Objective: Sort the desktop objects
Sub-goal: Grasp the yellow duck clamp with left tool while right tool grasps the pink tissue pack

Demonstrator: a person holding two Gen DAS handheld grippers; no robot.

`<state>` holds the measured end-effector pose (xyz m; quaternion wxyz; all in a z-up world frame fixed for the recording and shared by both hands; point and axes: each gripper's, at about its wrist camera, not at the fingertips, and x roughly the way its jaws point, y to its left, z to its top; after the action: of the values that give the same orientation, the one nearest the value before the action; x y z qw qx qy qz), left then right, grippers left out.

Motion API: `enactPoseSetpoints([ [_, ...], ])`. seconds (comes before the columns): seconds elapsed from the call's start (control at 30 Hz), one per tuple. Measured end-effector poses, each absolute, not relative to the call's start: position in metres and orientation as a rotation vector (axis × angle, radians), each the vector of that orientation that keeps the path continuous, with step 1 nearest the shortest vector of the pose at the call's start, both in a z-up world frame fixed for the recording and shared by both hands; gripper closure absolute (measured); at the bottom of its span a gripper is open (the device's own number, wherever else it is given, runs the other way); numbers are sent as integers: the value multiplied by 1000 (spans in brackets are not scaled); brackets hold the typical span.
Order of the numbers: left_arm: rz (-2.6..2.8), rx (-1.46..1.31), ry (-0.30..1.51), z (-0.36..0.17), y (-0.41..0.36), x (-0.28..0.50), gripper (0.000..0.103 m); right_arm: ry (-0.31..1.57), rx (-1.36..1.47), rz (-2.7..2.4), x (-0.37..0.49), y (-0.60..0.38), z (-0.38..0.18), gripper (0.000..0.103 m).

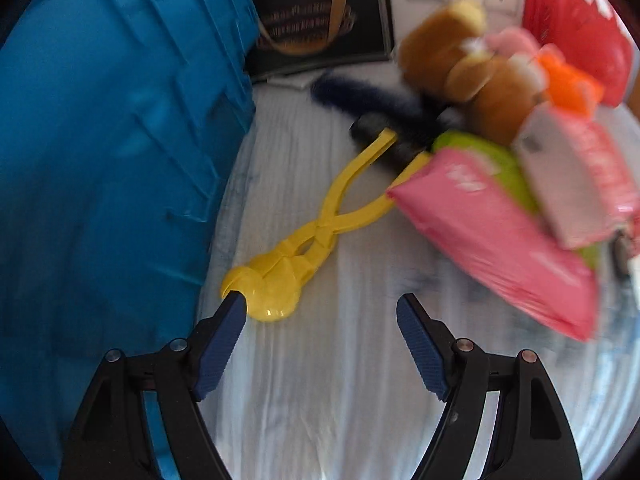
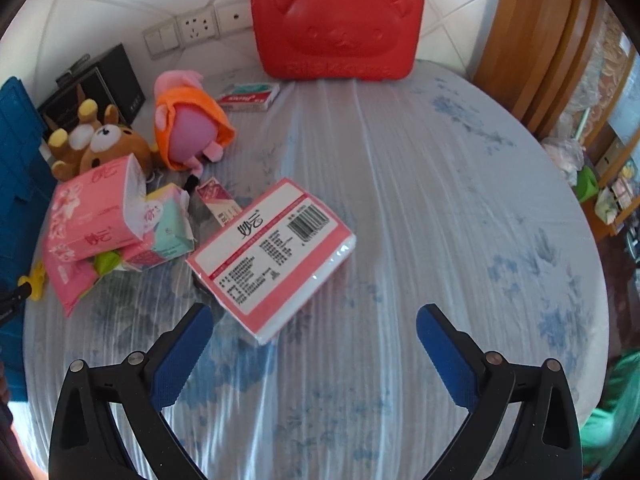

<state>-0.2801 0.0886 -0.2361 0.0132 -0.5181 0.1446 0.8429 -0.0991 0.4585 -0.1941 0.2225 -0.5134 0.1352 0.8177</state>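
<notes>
Desktop objects lay scattered over a round table (image 2: 400, 200) covered in a pale blue-flowered cloth. The left gripper (image 1: 320, 314) hung with its jaws spread wide and nothing between them; the tip of its left finger (image 1: 224, 336) overlapped the round scoop end of a yellow plastic clamp toy (image 1: 304, 240), though contact could not be told. That toy stretched away from the gripper, its handles running under a dark blue fuzzy thing (image 1: 360, 98) and a pink tissue pack (image 1: 492, 232). Just left of this gripper stood a large blue bin (image 1: 112, 160). Ahead and to the right, blurred, were a brown plush bear (image 1: 452, 64), a pink plush in orange (image 1: 560, 76) and a red bag (image 1: 580, 20).

The right gripper (image 2: 314, 322) was likewise released, empty, above the cloth. Just ahead of it, near its left finger (image 2: 180, 360), lay a pink-and-white tissue packet (image 2: 272, 256) with its printed label up. Farther left of it sat a heap of pink tissue packs (image 2: 96, 216) and a teal packet (image 2: 172, 232); beyond them the bear and the pink plush. A small red-and-white box (image 2: 248, 98) lay far ahead, before the upright red bag, well apart from the gripper.
</notes>
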Motion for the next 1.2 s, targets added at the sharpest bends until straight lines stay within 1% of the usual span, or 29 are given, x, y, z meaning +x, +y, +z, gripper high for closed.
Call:
enactPoseSetpoints([
  [0.1,2619,-1657,511,-259,88,-298,26,381,-1445,2238,-115,461,-207,0],
  [0.17,2642,-1636,603,-267,91,-305,25,396,-1464,2219,-128,464,-217,0],
  [0.27,2605,-1685,612,-281,91,-317,25,447,-1486,2196,-142,468,-230,0],
  [0.3,2630,-1670,675,-284,92,-319,23,485,-1487,2199,-146,469,-233,0],
  [0.33,2635,-1657,665,-283,91,-322,23,519,-1482,2209,-149,469,-235,0],
  [0.4,2627,-1702,579,-281,85,-326,23,559,-1485,2213,-158,469,-238,0],
  [0.5,2622,-1737,557,-277,84,-325,23,573,-1470,2204,-166,468,-238,0],
  [0.6,2590,-1775,489,-275,86,-309,24,463,-1513,2156,-172,462,-246,0],
  [0.67,2551,-1776,426,-271,91,-293,24,436,-1524,2149,-166,461,-249,0],
  [0.77,2483,-1772,245,-262,96,-268,25,466,-1540,2147,-149,466,-252,0],
  [0.87,2411,-1772,45,-254,95,-249,25,419,-1578,2104,-128,475,-257,0],
  [0.93,2386,-1774,-31,-248,91,-238,25,455,-1596,2094,-110,487,-261,0],
  [1.0,2416,-1755,-3,-238,88,-229,25,484,-1607,2077,-95,498,-264,0],
  [1.1,2477,-1758,152,-231,86,-218,25,517,-1592,2085,-80,506,-265,0],
  [1.2,2504,-1740,271,-236,86,-206,25,542,-1574,2117,-75,506,-263,0],
])
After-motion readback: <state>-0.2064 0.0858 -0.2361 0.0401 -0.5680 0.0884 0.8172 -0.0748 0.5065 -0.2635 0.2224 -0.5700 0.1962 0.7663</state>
